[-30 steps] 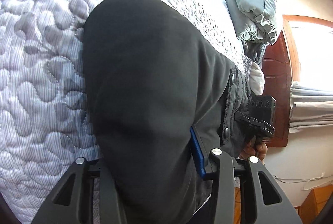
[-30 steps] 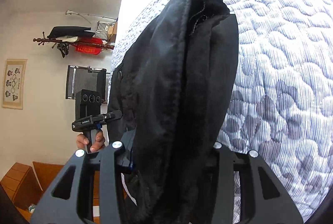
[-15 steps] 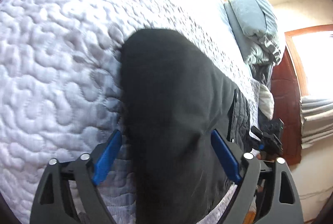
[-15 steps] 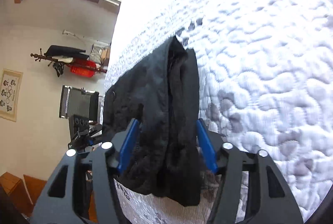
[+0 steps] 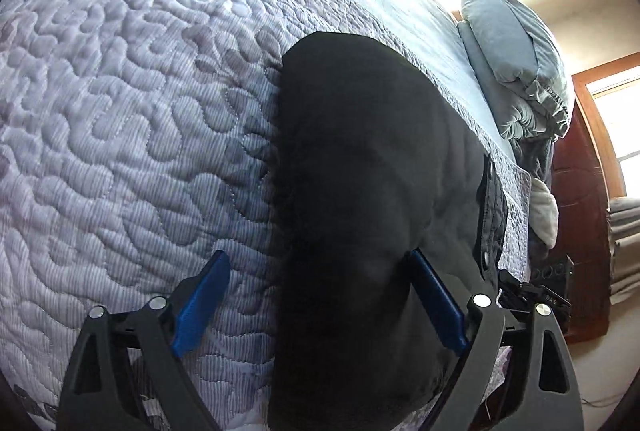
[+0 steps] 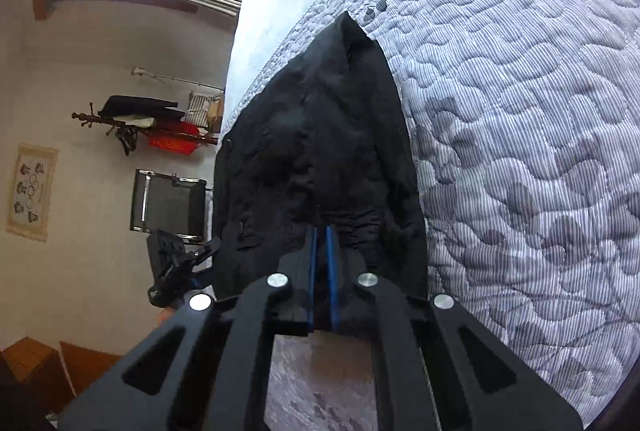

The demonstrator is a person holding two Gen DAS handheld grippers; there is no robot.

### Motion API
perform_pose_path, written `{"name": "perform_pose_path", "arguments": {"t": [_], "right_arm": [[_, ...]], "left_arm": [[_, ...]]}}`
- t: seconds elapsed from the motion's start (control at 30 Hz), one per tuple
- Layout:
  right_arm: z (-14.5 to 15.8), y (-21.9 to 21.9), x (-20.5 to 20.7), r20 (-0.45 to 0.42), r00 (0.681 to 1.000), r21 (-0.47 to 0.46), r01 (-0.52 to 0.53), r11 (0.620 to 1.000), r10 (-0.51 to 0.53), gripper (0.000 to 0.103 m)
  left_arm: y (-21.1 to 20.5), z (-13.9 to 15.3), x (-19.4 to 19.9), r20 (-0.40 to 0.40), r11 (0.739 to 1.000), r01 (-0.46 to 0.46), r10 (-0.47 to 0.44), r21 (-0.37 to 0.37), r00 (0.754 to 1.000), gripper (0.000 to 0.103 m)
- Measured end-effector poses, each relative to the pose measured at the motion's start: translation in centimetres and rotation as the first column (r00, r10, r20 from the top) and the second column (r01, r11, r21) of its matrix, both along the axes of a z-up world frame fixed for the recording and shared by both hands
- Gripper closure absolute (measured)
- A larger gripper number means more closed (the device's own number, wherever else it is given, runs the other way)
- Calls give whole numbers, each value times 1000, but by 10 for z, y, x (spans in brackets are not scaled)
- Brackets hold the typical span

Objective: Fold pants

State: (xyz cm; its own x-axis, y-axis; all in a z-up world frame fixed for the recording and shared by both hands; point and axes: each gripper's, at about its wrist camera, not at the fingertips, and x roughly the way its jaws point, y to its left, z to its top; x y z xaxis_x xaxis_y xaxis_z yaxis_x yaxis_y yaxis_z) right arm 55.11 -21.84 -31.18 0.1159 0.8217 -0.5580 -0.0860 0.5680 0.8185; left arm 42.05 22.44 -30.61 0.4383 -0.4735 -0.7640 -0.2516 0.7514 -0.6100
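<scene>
Left tongs (image 5: 318, 305): we are holding them wide, straddling the black pants (image 5: 372, 191).
Right tongs (image 6: 321, 267): we are pinching the pants' edge; smoothing it flat onto the quilted bedspread (image 6: 520, 111) comes next.

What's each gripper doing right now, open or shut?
Left gripper: open, straddling the black pants on the bed.
Right gripper: fingers together at the pants' edge; a pinch cannot be confirmed.

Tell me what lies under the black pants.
The pants lie on the quilt, which shows all around them on the bed. They look folded into layers, but what sits between the layers, and the quilt directly beneath, is covered.
</scene>
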Motion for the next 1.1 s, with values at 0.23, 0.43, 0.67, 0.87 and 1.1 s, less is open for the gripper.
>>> {"name": "perform_pose_path", "arguments": {"t": [0.23,0.43,0.67,0.87,1.1], "right_arm": [[53,5,22,133,986,20,96,995,-98,56],[15,30,64,73,987,-19,142,990,-140,62],[17,8,42,91,976,-64,203,977,-197,39],[78,-24,-55,226,949,-189,265,946,-221,19],[157,-33,-224,426,893,-357,314,880,-147,7]], "left_arm": [[8,41,-31,125,998,-31,23,62,992,11],[2,59,-65,188,980,-60,25,187,982,5],[-21,83,-103,176,911,-24,-53,411,983,4],[-50,124,-156,217,826,-57,-80,561,973,4],[-81,197,-247,348,800,-148,-80,581,934,4]]}}
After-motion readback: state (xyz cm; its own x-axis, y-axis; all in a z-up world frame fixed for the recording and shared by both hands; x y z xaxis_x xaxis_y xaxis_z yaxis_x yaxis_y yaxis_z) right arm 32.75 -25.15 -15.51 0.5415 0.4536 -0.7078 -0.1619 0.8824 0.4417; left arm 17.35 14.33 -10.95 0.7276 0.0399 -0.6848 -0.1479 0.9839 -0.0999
